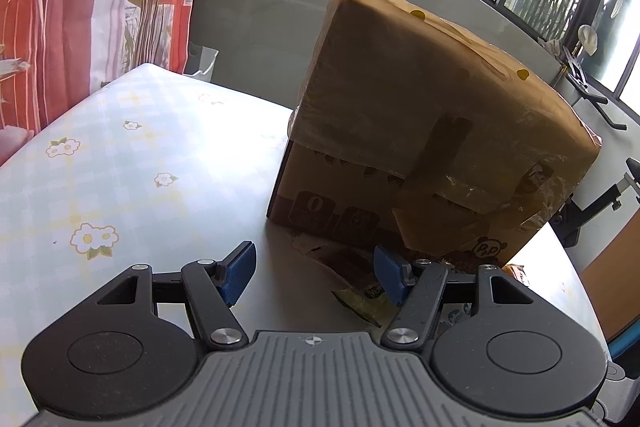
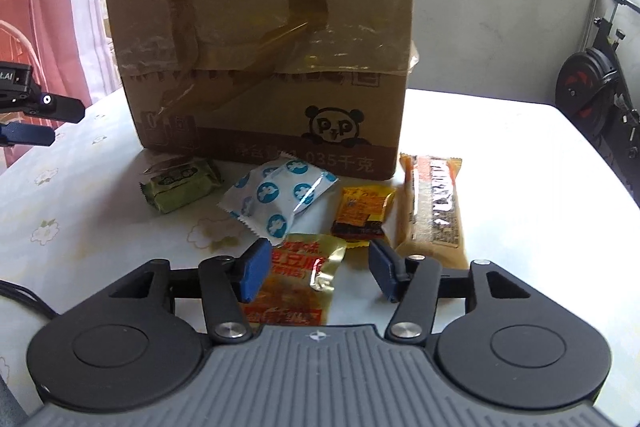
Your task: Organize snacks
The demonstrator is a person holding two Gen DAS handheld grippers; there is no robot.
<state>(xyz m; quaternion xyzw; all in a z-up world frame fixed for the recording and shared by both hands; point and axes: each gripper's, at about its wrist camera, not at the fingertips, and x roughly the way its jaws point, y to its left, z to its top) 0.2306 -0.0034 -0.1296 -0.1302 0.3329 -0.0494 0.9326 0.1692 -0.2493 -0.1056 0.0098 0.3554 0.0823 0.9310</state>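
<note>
Right claw (image 2: 314, 269) agape over snacks (image 2: 276, 201)

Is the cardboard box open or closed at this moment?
Cannot tell. The cardboard box has tape across its front, but its top is not visible in either view.

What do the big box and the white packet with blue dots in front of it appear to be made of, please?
The box looks like matte brown corrugated cardboard, patched with glossy clear and yellowish tape that wrinkles and glints. The white packet seems to be thin plastic film, partly transparent, with a serrated sealed edge and shiny highlights; a foil lining cannot be ruled out.
</note>
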